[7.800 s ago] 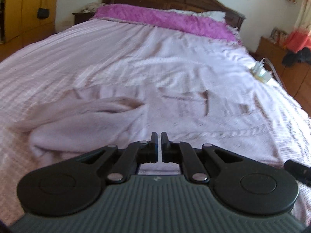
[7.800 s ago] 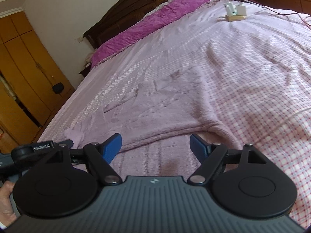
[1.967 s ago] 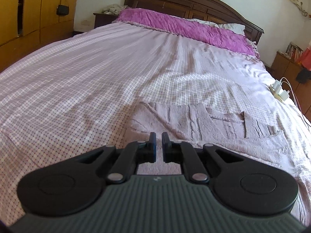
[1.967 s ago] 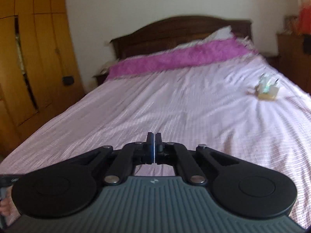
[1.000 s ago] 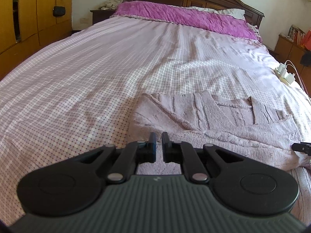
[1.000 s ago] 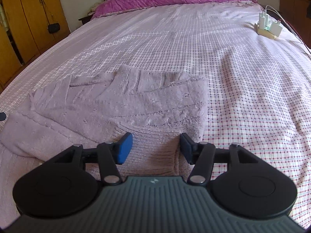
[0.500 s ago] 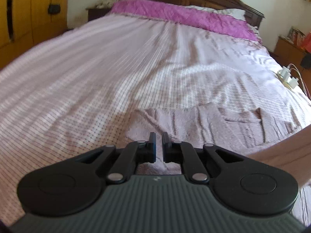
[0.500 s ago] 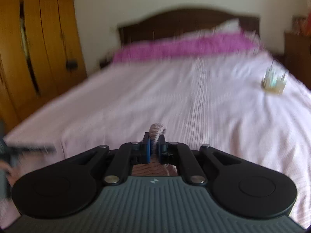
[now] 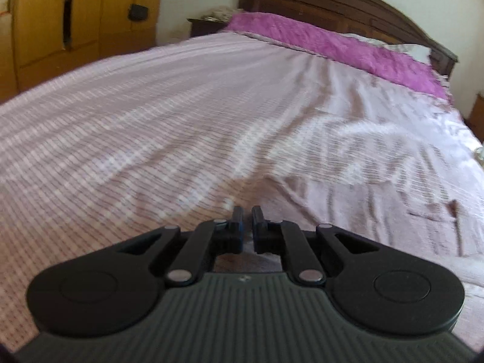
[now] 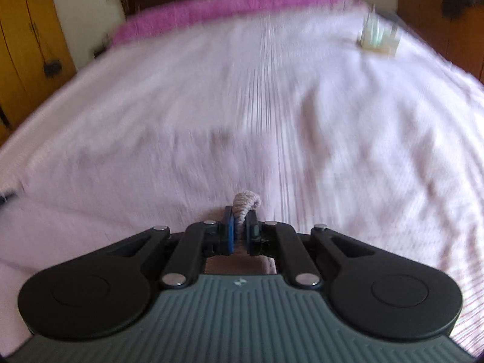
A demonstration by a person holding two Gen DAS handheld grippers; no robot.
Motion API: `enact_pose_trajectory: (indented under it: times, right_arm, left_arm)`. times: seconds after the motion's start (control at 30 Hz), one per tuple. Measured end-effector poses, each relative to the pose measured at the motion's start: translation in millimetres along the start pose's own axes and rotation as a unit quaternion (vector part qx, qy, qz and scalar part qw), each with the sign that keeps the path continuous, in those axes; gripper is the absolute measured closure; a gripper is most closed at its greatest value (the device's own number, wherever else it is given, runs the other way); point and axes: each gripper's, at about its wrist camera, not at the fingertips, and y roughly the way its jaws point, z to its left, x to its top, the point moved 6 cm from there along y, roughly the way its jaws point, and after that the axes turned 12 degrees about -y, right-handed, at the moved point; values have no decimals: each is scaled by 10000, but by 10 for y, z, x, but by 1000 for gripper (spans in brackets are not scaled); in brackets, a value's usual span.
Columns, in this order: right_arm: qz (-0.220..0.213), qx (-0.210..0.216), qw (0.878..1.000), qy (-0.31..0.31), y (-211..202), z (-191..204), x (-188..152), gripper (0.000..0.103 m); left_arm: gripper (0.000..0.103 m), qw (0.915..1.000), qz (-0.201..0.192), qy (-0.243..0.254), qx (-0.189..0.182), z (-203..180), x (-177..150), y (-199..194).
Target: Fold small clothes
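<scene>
A pale mauve knit sweater lies flat on the bed, right of and just ahead of my left gripper. That gripper is shut, hovering low over the sweater's left edge; nothing shows between its fingers. In the blurred right wrist view my right gripper is shut on a bunched fold of the sweater, which sticks up between the blue pads. The remainder of the garment spreads out to the left ahead of it.
The pink checked bedsheet covers the whole bed. A magenta blanket and dark wooden headboard are at the far end. A power strip with chargers lies at the right. Yellow wardrobes stand to the left.
My right gripper went from open over the sweater's edge to shut on a fold of it, and its view has swung. The left gripper sank and shifted left; the sweater now sits further right.
</scene>
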Motion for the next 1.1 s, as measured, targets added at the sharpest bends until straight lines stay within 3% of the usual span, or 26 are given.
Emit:
enact_pose_trajectory:
  times: [0.13, 0.27, 0.33, 0.37, 0.4, 0.53, 0.67, 0.73, 0.77, 0.87, 0.93, 1.1]
  right_arm:
    - [-59, 17, 9999, 139, 8, -19, 14, 94]
    - [-110, -28, 9999, -26, -133, 15, 77, 71]
    - [-206, 10, 9998, -76, -203, 49, 121, 58]
    - [-259, 66, 9996, -74, -259, 74, 122, 55]
    - [-284, 123, 9995, -76, -300, 87, 114, 53]
    - [-232, 215, 9994, -161, -301, 188, 63, 48]
    - [-235, 178, 9995, -90, -300, 225, -7, 47]
    - [-267, 211, 9994, -8, -323, 219, -29, 46]
    - [-277, 221, 9994, 11, -331, 219, -42, 46]
    - [-285, 207, 9994, -27, -339, 223, -68, 46]
    - [-311, 188, 9993, -95, -350, 233, -79, 46]
    - [-285, 137, 9991, -272, -331, 265, -124, 46]
  left_arm:
    - [94, 9990, 257, -280, -225, 73, 73, -11]
    - [94, 9969, 485, 8, -616, -44, 228, -92]
    - [71, 9952, 606, 139, -757, -114, 281, -105]
    - [49, 9945, 629, 200, -809, -148, 305, -105]
    - [40, 9941, 632, 277, -840, -179, 315, -96]
    - [40, 9923, 803, 605, -723, -260, 278, 95]
    - [42, 9921, 1036, 246, -670, -170, 213, 320]
    - [79, 9887, 1115, 53, -1003, -155, 167, 342]
    - [91, 9872, 1121, 33, -1131, -160, 147, 322]
    - [91, 9915, 536, 54, -1183, -128, 220, 131]
    - [91, 9933, 213, -224, -1111, -26, 325, 43]
    - [91, 9955, 435, -137, -829, 21, 295, 277]
